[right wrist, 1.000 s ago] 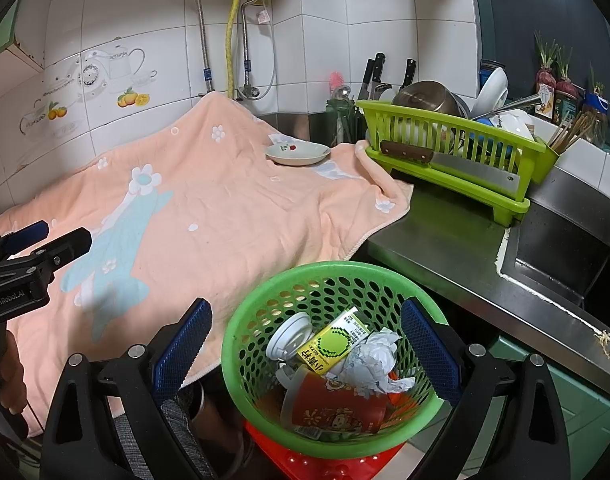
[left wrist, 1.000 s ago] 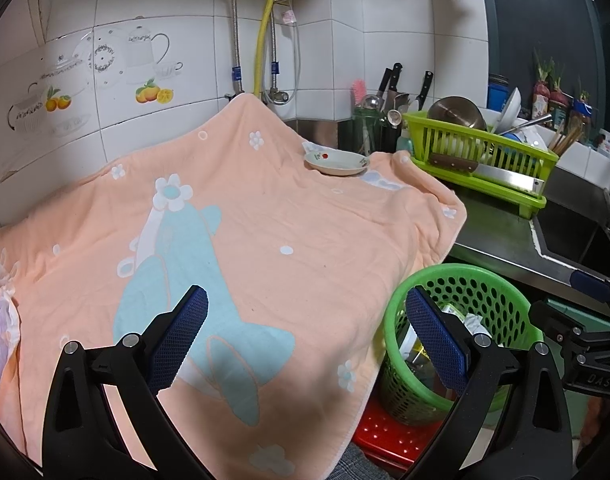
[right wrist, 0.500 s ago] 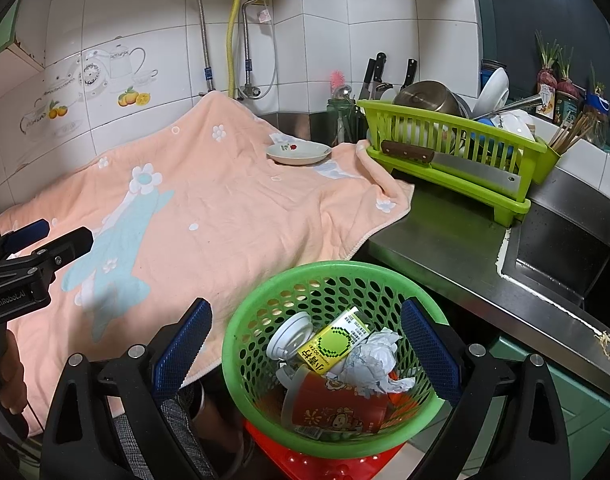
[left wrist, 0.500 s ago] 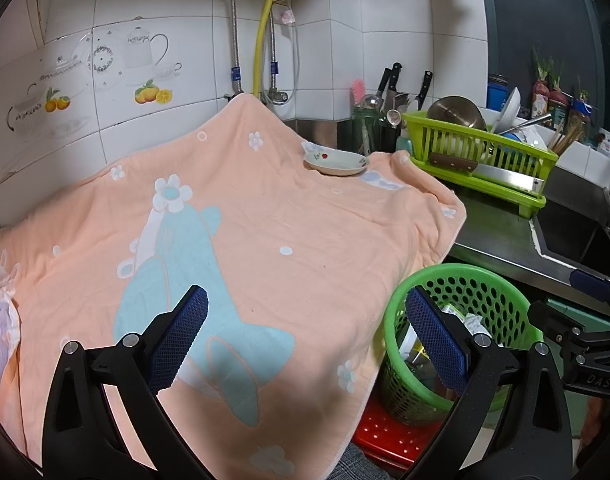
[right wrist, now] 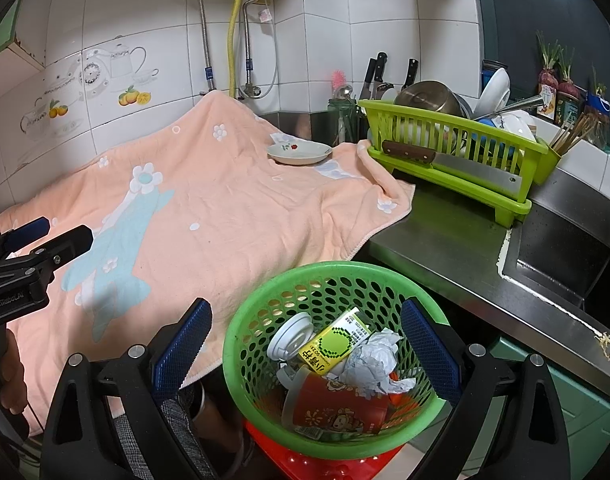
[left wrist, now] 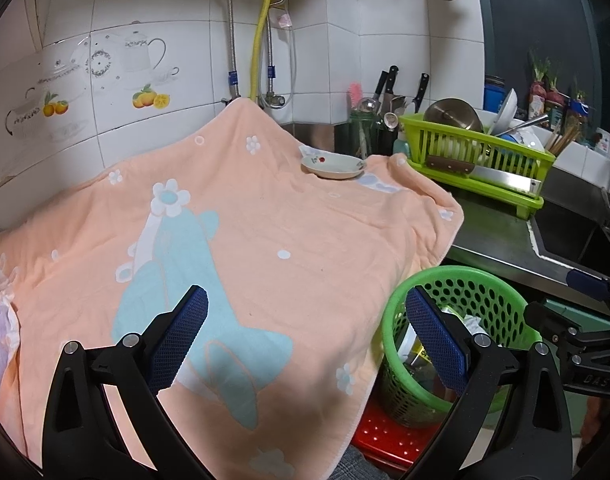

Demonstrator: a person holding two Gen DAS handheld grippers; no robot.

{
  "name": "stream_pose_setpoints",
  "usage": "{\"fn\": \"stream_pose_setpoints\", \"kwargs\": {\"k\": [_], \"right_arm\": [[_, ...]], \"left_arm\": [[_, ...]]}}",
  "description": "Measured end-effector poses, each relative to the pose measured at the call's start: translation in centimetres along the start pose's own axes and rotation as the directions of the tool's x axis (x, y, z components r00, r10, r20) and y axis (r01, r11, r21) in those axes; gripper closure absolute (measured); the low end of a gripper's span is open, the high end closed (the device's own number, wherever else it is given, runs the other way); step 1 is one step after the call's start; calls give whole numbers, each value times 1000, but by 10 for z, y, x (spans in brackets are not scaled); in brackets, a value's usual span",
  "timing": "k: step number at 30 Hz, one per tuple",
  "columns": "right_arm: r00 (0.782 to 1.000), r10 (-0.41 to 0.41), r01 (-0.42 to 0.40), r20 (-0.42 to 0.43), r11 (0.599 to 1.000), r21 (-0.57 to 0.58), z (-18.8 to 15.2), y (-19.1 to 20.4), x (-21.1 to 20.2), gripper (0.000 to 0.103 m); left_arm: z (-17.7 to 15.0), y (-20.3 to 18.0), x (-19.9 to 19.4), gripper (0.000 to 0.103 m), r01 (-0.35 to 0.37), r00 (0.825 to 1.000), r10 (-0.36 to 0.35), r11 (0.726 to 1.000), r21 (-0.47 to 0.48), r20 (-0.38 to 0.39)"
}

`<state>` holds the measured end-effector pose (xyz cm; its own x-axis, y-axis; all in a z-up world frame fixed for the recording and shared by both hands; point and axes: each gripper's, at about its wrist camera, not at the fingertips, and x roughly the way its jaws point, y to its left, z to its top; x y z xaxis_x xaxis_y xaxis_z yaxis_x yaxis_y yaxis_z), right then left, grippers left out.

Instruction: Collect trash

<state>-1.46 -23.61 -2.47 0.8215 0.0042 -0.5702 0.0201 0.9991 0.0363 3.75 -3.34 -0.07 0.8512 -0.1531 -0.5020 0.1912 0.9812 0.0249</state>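
Both grippers, left gripper (left wrist: 305, 344) and right gripper (right wrist: 303, 344), hold their jaws wide apart, empty. At lower centre of the right view, a green basket (right wrist: 265, 300) holds a crumpled paper (right wrist: 371, 354), a drink carton (right wrist: 333, 344) and a red cup (right wrist: 333, 404), beside the peach towel (right wrist: 225, 208).

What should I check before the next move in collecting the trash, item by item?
1. Left hand-held gripper open, holding nothing: ok.
2. Right hand-held gripper open, holding nothing: ok.
3. Green basket upright on the red stool: ok.
4. Crumpled paper, yellow carton and red cup inside the basket: ok.
5. Loose trash left on the peach towel: none seen, only a small dish.
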Motion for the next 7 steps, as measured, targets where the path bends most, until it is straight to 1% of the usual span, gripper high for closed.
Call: {"fn": "stream_pose_setpoints", "kwargs": {"k": [7], "right_arm": [[1000, 0, 0, 3, 1000, -2, 1, -1, 1, 11]], "left_arm": [[1, 1, 0, 5, -4, 1000, 4, 1000, -11, 2]]}}
